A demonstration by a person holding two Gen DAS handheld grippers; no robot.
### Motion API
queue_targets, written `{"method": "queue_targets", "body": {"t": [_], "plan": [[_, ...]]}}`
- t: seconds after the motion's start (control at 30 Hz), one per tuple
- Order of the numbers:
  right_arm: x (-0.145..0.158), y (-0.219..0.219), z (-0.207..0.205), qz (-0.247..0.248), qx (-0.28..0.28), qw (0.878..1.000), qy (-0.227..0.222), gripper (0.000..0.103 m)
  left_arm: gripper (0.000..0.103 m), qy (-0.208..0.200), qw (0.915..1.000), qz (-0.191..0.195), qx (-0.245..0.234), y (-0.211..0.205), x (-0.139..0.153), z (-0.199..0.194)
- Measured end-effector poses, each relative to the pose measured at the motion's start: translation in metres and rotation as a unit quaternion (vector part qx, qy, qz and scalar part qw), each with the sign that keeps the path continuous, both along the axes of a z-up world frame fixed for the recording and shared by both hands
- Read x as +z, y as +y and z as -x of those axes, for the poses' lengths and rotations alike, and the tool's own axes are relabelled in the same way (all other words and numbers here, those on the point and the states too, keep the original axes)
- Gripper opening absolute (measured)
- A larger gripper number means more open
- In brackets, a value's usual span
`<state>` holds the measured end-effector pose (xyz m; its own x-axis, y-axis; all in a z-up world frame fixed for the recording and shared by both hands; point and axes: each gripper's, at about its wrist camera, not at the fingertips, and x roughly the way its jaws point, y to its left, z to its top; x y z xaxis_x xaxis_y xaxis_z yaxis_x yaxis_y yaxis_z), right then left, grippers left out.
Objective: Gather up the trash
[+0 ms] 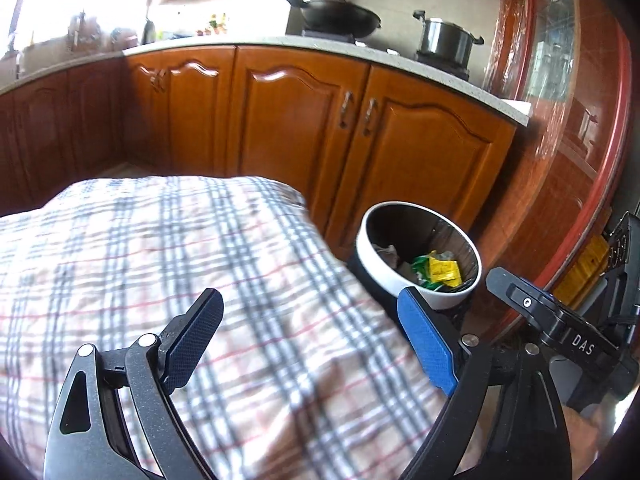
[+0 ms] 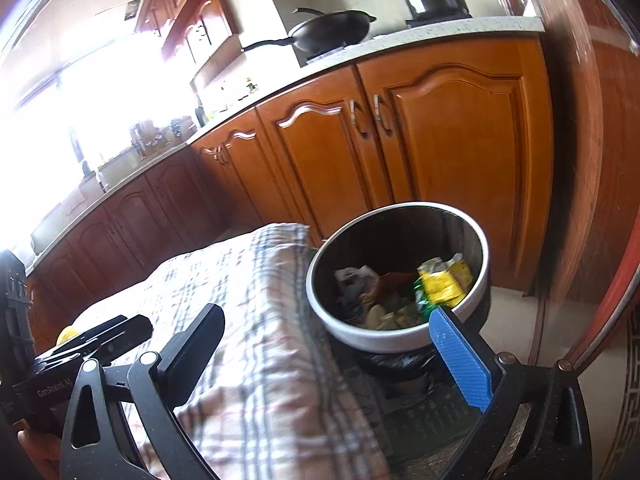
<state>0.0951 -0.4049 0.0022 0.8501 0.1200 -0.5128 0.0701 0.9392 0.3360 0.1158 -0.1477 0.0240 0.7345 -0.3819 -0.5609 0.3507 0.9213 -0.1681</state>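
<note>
A kitchen with wooden cabinets (image 1: pixel 288 120) is surrounding a plaid-covered bench (image 1: pixel 180 264). Both the left hand-held gripper (image 1: pixel 308 344) and right hand-held gripper (image 2: pixel 332 356) are hovering wide open, gripping nothing. Just ahead-right, crumpled wrappers (image 2: pixel 440 284) are lying in the bin (image 2: pixel 400 336): probably light, soft, crinkly, best pinched at a raised fold.

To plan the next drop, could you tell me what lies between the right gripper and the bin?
Only plaid cloth; right gripper, bin.
</note>
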Motion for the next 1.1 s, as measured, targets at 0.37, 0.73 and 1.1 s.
{"method": "queue_targets", "body": {"t": [0.37, 0.73, 1.1], "plan": [[0.027, 0.049, 0.034, 0.050, -0.005, 0.998, -0.048, 0.103, 0.098, -0.059, 0.9976, 0.004, 0.037, 0.040, 0.011, 0.040], [0.021, 0.082, 0.059, 0.113, -0.036, 0.986, -0.119, 0.103, 0.103, -0.115, 0.9908, -0.024, 0.067, 0.053, -0.002, 0.061], [-0.001, 0.092, 0.056, 0.125, -0.028, 0.987, -0.095, 0.103, 0.103, -0.125, 0.9851, -0.062, 0.101, 0.056, -0.013, 0.066]]}}
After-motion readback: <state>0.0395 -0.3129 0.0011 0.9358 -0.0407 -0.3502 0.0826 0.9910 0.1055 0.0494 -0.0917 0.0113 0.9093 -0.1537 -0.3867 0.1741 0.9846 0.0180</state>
